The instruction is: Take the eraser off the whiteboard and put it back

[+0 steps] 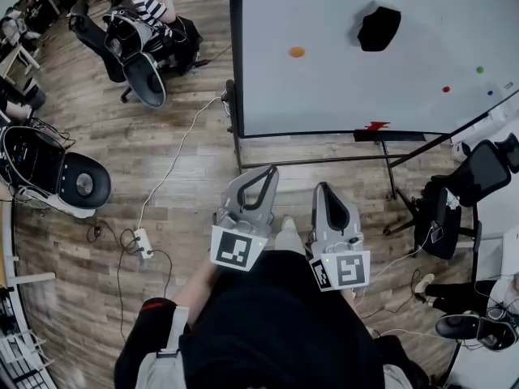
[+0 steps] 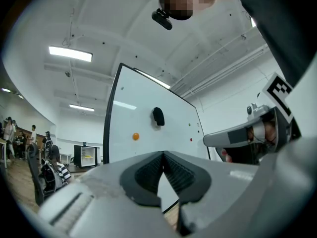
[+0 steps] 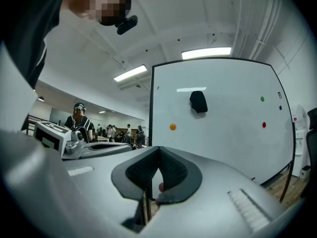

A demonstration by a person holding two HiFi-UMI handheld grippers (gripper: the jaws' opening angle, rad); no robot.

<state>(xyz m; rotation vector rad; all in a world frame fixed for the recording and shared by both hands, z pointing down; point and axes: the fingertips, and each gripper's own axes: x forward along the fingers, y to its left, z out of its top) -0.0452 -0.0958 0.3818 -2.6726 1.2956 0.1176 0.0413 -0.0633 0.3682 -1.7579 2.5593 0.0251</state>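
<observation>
Well, the eraser (image 1: 379, 28) is sitting on the whiteboard (image 1: 324, 96), high up and to the right of an orange magnet (image 1: 297, 52). The 2 tools are hovering side by side in front of the board, well apart from it. Both the left gripper (image 1: 261, 174) and the right gripper (image 1: 326, 191) are pointing toward it. Each gripper view is showing its own jaws clenched tip to tip with nothing between them, which the head view is not making clear. Only the head view is showing the wood floor (image 1: 162, 136), a power strip (image 1: 143, 242) and a chair (image 1: 485, 171). Only the gripper views are showing a ceiling light (image 2: 70, 53) and people (image 3: 79, 119) standing far behind.
</observation>
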